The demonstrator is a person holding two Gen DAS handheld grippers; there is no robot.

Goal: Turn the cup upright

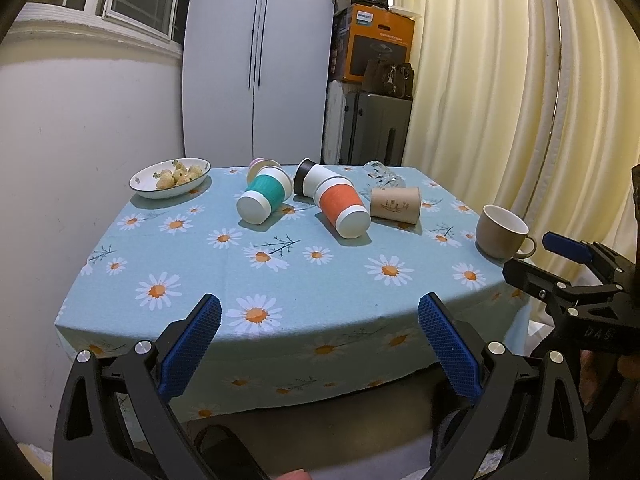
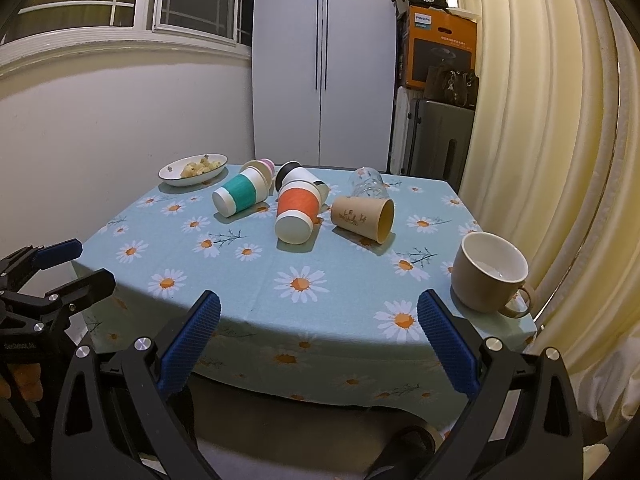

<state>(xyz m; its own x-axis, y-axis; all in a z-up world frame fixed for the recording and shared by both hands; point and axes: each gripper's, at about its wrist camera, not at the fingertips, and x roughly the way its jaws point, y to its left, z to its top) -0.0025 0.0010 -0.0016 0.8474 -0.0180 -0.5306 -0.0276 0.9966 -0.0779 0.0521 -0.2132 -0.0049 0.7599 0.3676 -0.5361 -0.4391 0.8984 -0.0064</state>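
Left wrist view: glass cup (image 1: 382, 176) half-hidden behind paper cup (image 1: 396, 204); both tongs (image 1: 320, 344) (image 2: 319, 342) wide.

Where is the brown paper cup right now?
The brown paper cup lies on its side mid-table, just right of the orange-sleeved cup, with the glass behind it.

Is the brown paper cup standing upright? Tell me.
No. The brown paper cup lies on its side on the tablecloth, its open mouth facing right.

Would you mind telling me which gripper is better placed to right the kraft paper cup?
Probably right. The paper cup lies on its side right of centre, nearer the open right gripper; the left gripper faces the table's middle.
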